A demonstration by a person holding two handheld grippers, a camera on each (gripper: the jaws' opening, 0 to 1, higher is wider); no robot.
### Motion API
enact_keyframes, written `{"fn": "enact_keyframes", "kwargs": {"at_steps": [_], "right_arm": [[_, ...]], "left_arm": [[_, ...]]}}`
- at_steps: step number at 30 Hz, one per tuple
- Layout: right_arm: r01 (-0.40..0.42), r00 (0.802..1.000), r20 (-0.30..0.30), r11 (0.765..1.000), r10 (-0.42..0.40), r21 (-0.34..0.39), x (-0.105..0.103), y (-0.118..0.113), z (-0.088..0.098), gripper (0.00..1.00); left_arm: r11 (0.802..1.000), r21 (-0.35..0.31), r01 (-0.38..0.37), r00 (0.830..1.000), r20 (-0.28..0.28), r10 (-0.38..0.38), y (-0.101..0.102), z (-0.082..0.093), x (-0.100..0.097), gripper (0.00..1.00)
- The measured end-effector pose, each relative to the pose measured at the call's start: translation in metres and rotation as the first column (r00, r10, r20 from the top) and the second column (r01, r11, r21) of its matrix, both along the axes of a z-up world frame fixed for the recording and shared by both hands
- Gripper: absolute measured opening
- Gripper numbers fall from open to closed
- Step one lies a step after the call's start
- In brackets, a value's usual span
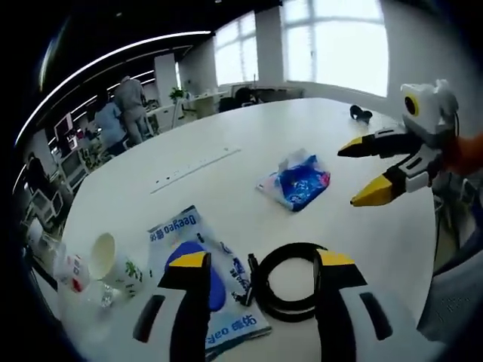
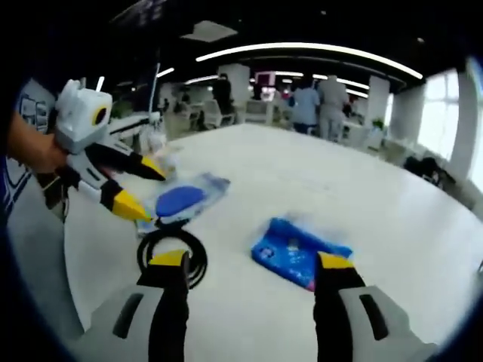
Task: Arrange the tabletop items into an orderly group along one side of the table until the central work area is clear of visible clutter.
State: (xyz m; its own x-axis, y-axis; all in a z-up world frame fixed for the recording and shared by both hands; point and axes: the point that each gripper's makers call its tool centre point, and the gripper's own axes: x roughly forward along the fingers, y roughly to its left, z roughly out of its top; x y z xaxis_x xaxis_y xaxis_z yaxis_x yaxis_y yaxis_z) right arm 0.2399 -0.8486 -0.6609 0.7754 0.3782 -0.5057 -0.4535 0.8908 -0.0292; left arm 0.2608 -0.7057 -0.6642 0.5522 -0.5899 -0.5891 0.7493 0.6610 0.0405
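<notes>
Cable coil — flanked by blue packet, printed bag.

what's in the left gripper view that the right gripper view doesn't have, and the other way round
Left gripper view alone: a tipped paper cup at the table's near-left edge, a small dark object far across the table, and the right gripper with its jaws open.

Right gripper view alone: the left gripper held in a hand, jaws open.

Both: the white table, the coiled black cable, the blue packet, the clear bag with a blue pad, and people standing in the background.
</notes>
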Motion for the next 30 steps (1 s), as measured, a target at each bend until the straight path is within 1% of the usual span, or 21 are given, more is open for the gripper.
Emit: {"fn": "enact_keyframes", "kwargs": {"at_steps": [6, 10, 12, 14, 16, 19, 21, 23, 25, 28, 30], "right_arm": [[-0.010, 1.000, -0.026, 1.000, 0.011, 0.008, -0.005, 0.018, -0.005, 0.81], [-0.019, 0.999, -0.040, 1.000, 0.019, 0.014, -0.007, 0.028, -0.008, 0.88], [-0.027, 0.999, -0.043, 0.999, 0.028, 0.020, -0.008, 0.034, -0.010, 0.92], [-0.032, 0.998, -0.053, 0.999, 0.033, 0.013, -0.010, 0.037, -0.013, 0.95], [-0.038, 0.998, -0.055, 0.999, 0.039, 0.015, -0.011, 0.040, -0.015, 0.97], [-0.060, 0.996, -0.059, 0.998, 0.060, 0.013, -0.014, 0.048, -0.020, 1.00], [-0.077, 0.995, -0.063, 0.997, 0.077, 0.006, -0.016, 0.051, -0.022, 1.00], [-0.097, 0.993, -0.068, 0.995, 0.097, -0.004, -0.018, 0.056, -0.025, 1.00], [-0.119, 0.991, -0.063, 0.993, 0.118, -0.010, -0.020, 0.061, -0.026, 0.99], [-0.147, 0.988, -0.044, 0.989, 0.145, -0.029, -0.020, 0.066, -0.025, 0.90], [-0.153, 0.988, -0.042, 0.987, 0.152, -0.038, -0.020, 0.067, -0.025, 0.82]], "left_arm": [[1.000, -0.009, -0.002, 1.000, -0.010, 0.002, 0.009, -0.005, -0.004, 0.66], [1.000, -0.006, -0.001, 1.000, -0.011, 0.001, 0.015, -0.011, -0.005, 0.72], [1.000, -0.006, -0.010, 1.000, -0.011, 0.010, 0.018, -0.014, -0.004, 0.79], [1.000, -0.009, -0.021, 1.000, -0.014, 0.021, 0.021, -0.017, -0.004, 0.86], [0.999, -0.023, -0.027, 1.000, -0.014, 0.027, 0.023, -0.017, -0.004, 0.89], [0.999, -0.024, -0.034, 0.999, -0.009, 0.033, 0.027, -0.019, -0.002, 0.93], [0.998, -0.032, -0.045, 0.999, -0.002, 0.045, 0.030, -0.019, 0.000, 0.97], [0.996, -0.067, -0.062, 0.998, -0.021, 0.061, 0.031, -0.019, -0.001, 0.99], [0.995, -0.067, -0.067, 0.997, -0.028, 0.066, 0.033, -0.022, -0.002, 0.99], [0.996, -0.065, -0.068, 0.997, -0.036, 0.065, 0.036, -0.027, -0.005, 0.96], [0.995, -0.070, -0.064, 0.997, -0.056, 0.061, 0.036, -0.030, -0.009, 0.91]]}}
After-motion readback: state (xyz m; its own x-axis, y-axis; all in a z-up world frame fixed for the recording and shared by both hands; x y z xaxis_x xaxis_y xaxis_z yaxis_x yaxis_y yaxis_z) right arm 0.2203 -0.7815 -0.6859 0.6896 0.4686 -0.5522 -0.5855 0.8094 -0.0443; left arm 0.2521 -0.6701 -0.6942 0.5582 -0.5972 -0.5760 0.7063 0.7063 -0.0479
